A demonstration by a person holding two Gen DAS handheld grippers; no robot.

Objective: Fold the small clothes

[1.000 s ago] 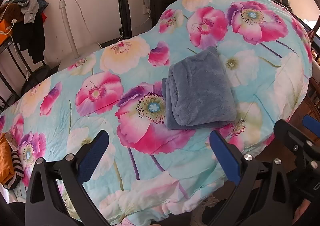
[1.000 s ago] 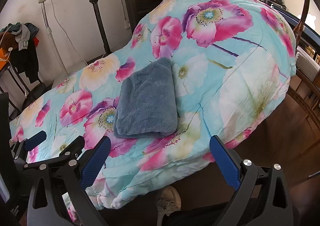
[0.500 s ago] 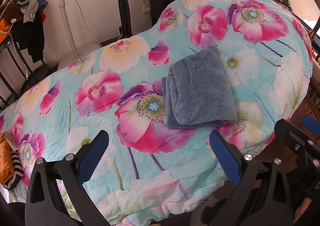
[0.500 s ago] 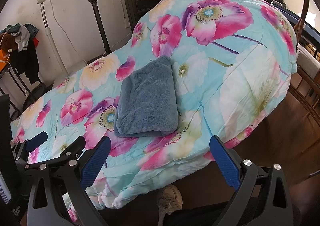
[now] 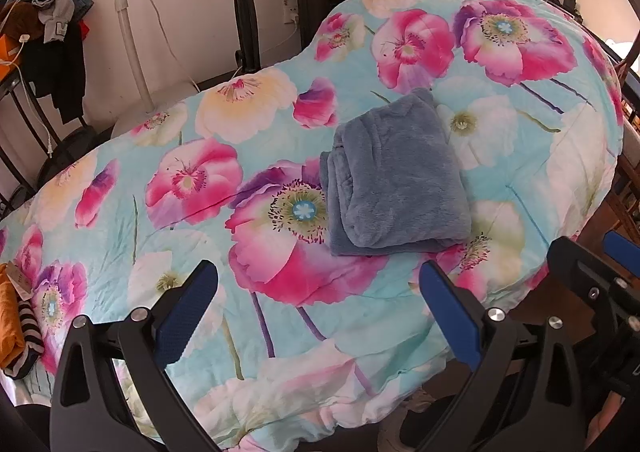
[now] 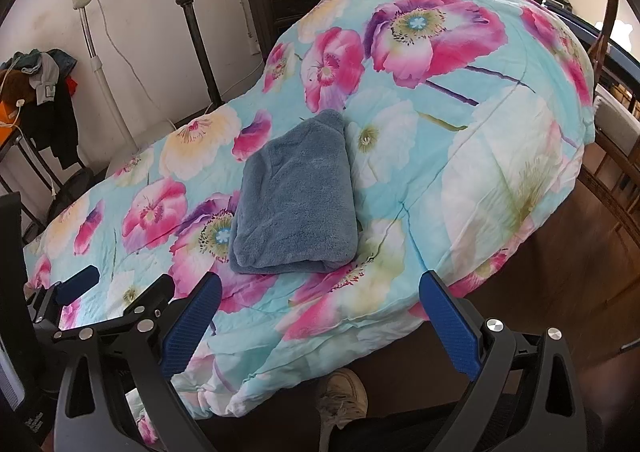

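A grey-blue fleecy garment (image 5: 396, 176) lies folded into a neat rectangle on the flowered quilt (image 5: 192, 180); it also shows in the right wrist view (image 6: 298, 196). My left gripper (image 5: 316, 312) is open and empty, held back from the garment above the quilt's near edge. My right gripper (image 6: 320, 316) is open and empty too, over the quilt's near edge, short of the garment. The right gripper's arm (image 5: 592, 284) shows at the right of the left wrist view, and the left gripper (image 6: 76, 284) at the left of the right wrist view.
An orange and a striped cloth (image 5: 16, 328) lie at the quilt's left edge. A fan stand (image 5: 128, 24), a dark bedpost (image 5: 244, 0) and a rack of hanging clothes (image 5: 48, 40) stand behind. Wooden floor (image 6: 560, 272) and a shoe (image 6: 344, 396) lie below the bed edge.
Both grippers have drifted very slightly, the right one a little closer to the bed. The garment has not moved and both grippers stay open.
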